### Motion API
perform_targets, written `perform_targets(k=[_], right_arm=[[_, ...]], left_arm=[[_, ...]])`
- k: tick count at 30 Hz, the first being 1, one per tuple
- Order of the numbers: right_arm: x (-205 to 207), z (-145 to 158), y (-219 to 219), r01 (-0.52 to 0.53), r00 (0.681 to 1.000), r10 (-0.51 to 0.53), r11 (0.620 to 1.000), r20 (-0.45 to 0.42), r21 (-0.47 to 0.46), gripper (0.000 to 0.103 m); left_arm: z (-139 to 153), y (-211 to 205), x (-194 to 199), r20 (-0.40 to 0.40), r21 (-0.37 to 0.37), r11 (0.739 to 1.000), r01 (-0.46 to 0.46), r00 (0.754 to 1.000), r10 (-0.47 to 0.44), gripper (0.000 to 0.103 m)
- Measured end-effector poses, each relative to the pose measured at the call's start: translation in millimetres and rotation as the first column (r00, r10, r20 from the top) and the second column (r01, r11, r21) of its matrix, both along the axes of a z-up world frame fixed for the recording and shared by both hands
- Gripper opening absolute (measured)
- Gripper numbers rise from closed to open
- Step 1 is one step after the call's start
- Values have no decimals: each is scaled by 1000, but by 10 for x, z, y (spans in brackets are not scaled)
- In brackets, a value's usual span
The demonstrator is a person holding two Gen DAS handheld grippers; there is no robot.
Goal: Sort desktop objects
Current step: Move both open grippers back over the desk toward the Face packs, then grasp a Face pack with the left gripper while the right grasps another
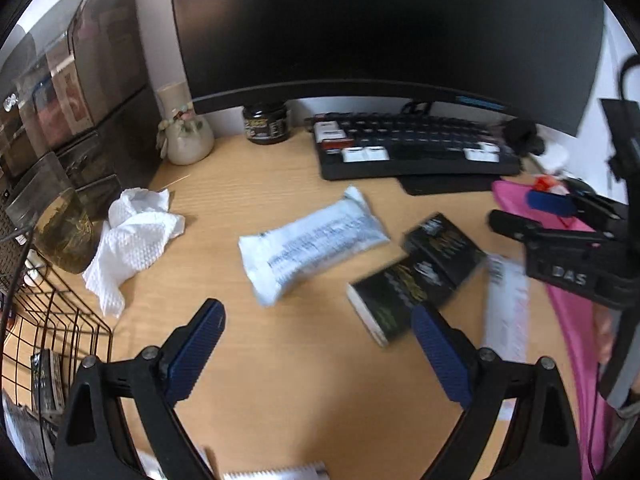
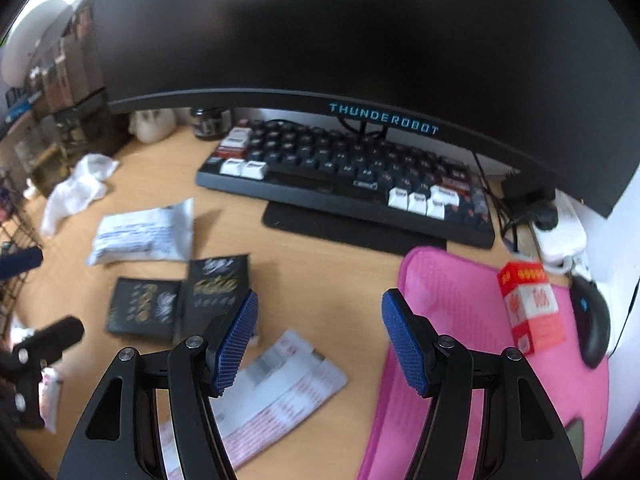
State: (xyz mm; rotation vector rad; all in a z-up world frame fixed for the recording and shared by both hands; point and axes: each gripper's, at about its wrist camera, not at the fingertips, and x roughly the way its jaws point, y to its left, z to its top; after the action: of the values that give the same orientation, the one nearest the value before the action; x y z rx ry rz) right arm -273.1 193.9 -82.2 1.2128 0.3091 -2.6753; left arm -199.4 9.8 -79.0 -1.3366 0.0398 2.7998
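Left wrist view showed the left gripper [image 1: 316,344] wide open and empty above the pale wooden bench [image 1: 280,392], with the white printed plastic pouch [image 1: 312,246] just ahead, its long axis slanting up to the right. The right gripper [image 2: 318,342], equally open and empty, hung farther off near the pink mat [image 2: 460,304]. A black wire basket [image 1: 52,320] stood at the left edge, below a dark curved monitor [image 1: 380,40].

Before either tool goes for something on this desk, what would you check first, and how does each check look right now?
1. Left tool open, holding nothing: ok.
2. Right tool open, holding nothing: ok.
3. White plastic-wrapped packet unobstructed on the wooden desk: ok.
4. Two black gold-printed boxes apart: not ok, touching.
5. Room in the black wire basket: cannot tell.
6. Picture sharpness: not ok, blurred.
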Motion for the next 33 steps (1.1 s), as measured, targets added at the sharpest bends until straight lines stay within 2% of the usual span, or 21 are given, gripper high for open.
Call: perform_targets(k=[9, 11, 14, 18, 23, 26, 33], right_arm=[[-191, -195, -104, -12, 1000, 12, 999, 19, 49, 63], [-190, -222, -114, -15, 1000, 14, 999, 24, 48, 63], [-170, -241, -127, -25, 999, 24, 999, 32, 46, 64], [-77, -223, -184, -37, 999, 36, 997, 21, 74, 63], [63, -206, -233, -66, 998, 64, 994, 25, 83, 63], [158, -206, -248, -88, 996, 87, 995, 36, 55, 63], [326, -123, -178, -71, 997, 71, 997, 4, 12, 63]], left_arm=[[-154, -308, -365, 1, -52, 990, -133, 991, 133, 94], [-200, -280, -414, 16, -53, 992, -112, 994, 112, 94], [-294, -166, -437, 42, -98, 993, -64, 997, 68, 94], [-341, -116, -351, 74, -96, 995, -31, 997, 38, 93], [-341, -48, -24, 118, -105, 994, 43, 993, -31, 93], [-357, -30, 223, 144, -88, 993, 75, 988, -62, 93], [-120, 111, 649, 78, -66, 987, 148, 987, -142, 93]])
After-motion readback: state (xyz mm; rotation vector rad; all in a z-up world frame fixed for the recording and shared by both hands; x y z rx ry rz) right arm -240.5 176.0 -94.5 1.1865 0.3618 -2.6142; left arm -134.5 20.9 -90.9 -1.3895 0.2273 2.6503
